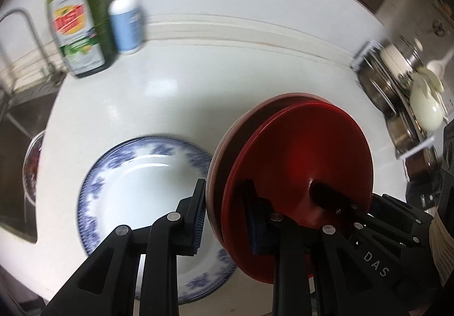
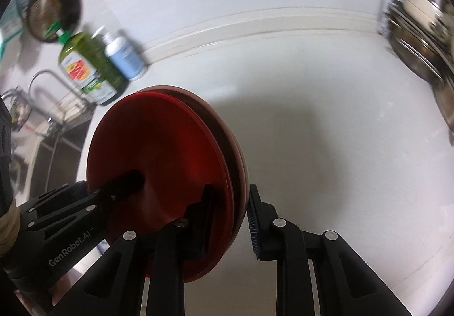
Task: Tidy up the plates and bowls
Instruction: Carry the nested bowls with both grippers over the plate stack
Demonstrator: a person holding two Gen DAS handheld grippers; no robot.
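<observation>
Both the left gripper (image 1: 227, 211) and the right gripper (image 2: 227, 219) are black, with round silver screws on their arms, bumpy blue pads (image 2: 253, 228) on the fingers, and white letters printed near the screws.

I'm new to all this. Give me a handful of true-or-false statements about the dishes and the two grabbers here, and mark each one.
1. Both grippers clamp the same stack of red plates. True: the left gripper and the right gripper each pinch its rim.
2. The red plates lie flat on the counter. False: they are held on edge above the white countertop.
3. A blue-and-white plate lies on the counter. True.
4. The blue-and-white plate is stacked on the red ones. False: it lies apart, beside them.
5. A green dish soap bottle stands next to a white pump bottle. True.
</observation>
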